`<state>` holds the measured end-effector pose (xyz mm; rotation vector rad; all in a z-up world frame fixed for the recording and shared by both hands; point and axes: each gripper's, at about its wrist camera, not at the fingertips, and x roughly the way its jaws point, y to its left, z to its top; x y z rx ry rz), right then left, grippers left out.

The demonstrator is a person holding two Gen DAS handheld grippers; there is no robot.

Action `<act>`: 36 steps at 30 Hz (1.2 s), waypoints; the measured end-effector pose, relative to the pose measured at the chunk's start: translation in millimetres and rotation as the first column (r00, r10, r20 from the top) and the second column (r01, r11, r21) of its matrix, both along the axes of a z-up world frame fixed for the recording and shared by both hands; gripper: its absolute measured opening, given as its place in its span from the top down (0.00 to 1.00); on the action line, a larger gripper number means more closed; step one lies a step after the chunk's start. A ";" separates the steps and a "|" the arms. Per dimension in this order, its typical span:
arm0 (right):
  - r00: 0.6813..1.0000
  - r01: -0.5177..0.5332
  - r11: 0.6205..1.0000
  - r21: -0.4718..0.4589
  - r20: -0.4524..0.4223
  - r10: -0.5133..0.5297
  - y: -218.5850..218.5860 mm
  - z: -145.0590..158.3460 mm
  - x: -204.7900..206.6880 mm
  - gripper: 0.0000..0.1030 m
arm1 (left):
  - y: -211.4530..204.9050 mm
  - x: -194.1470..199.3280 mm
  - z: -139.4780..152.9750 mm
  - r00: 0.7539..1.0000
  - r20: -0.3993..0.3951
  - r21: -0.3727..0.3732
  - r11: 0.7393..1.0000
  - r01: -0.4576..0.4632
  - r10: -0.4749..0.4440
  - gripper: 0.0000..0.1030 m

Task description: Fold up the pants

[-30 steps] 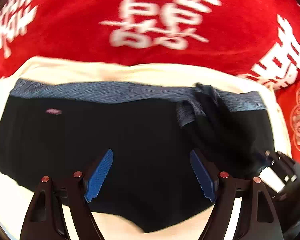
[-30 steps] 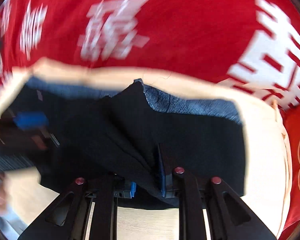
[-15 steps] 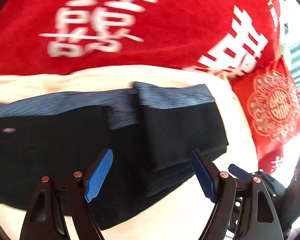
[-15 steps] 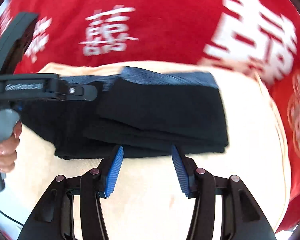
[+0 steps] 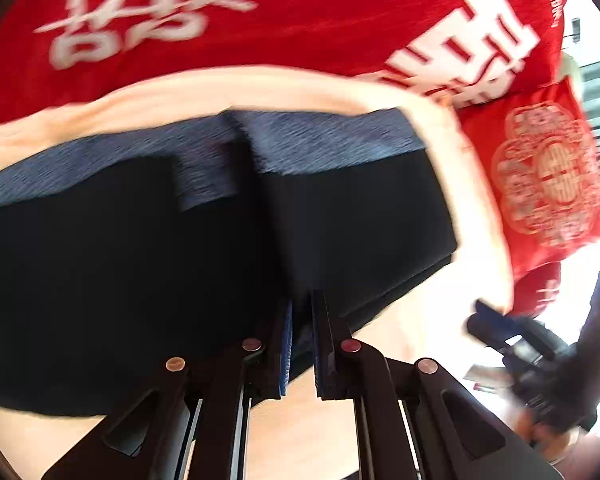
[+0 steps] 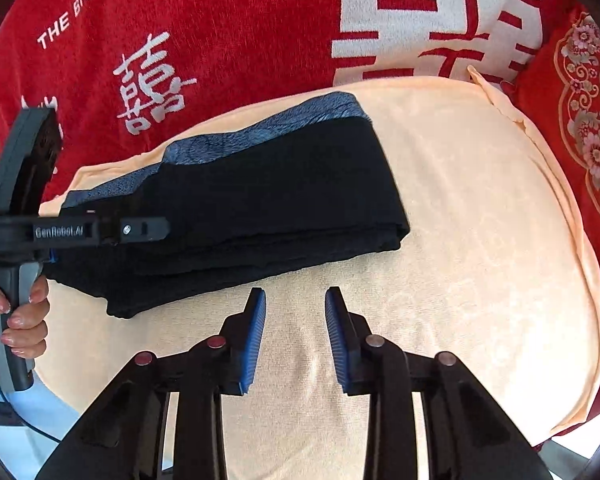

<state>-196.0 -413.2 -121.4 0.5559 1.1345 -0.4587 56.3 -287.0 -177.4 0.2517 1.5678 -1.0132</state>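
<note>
Here we are looking at the black pants (image 6: 260,204), lying partly folded on a peach towel (image 6: 480,240), the blue-grey waistband (image 6: 284,124) running along the far edge and one side doubled over onto the rest so that the layers are stacking at the near-right corner. In the left wrist view the pants (image 5: 120,280) are filling the middle of the frame, blurred. Our left gripper (image 5: 300,344) is sitting at the near hem of the folded part; its jaws have just been closing, and they are standing almost together with black cloth between the blue pads, pinching the hem. Our right gripper (image 6: 296,336) is hanging over bare towel just beside the near edge of the pants, apart from them; its jaws have just been closing too, yet they are standing apart with nothing between them. A hand (image 6: 20,312) is grasping the left tool's grip. Beneath the towel a red cloth (image 6: 228,32) with white characters is spreading out.
</note>
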 end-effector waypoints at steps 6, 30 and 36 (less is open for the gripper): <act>1.000 -0.024 1.000 -0.003 -0.005 0.024 -13.0 -4.2 10.8 0.67 | 17.7 2.6 -21.3 0.995 -0.008 0.021 0.995 -0.095 0.095 0.90; 0.957 -0.280 0.960 0.018 -0.072 0.281 37.9 -48.5 130.9 0.54 | 67.7 2.4 4.3 0.917 0.247 0.062 0.940 -0.336 0.312 0.90; 0.968 -0.236 0.971 0.047 -0.078 0.239 35.7 -51.6 134.0 0.53 | 82.3 3.5 7.8 0.917 0.235 0.053 0.938 -0.344 0.323 0.82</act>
